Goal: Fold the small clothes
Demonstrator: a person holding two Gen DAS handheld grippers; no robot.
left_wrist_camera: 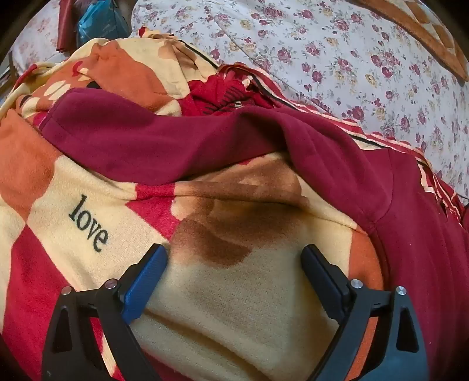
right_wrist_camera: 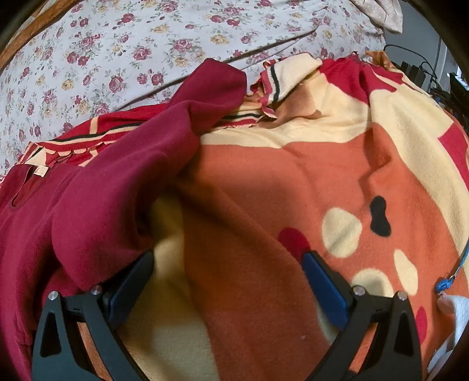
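Note:
A maroon long-sleeved top (left_wrist_camera: 410, 222) lies on a patterned fleece blanket (left_wrist_camera: 222, 299). In the left wrist view one sleeve (left_wrist_camera: 164, 137) stretches left across the blanket, ahead of my left gripper (left_wrist_camera: 234, 255), which is open and empty just above the blanket. In the right wrist view the top (right_wrist_camera: 29, 234) lies at the left, with its other sleeve (right_wrist_camera: 181, 123) running up and right. My right gripper (right_wrist_camera: 231, 260) is open and empty; its left finger (right_wrist_camera: 129, 281) is close beside the sleeve's folded edge.
The blanket (right_wrist_camera: 337, 164) is red, orange and cream, printed with the word "love" (left_wrist_camera: 88, 224). Behind it lies a floral sheet (left_wrist_camera: 337, 58), also in the right wrist view (right_wrist_camera: 117, 52). A blue bag (left_wrist_camera: 99, 20) sits at the back left. Cables (right_wrist_camera: 433, 73) are at the right edge.

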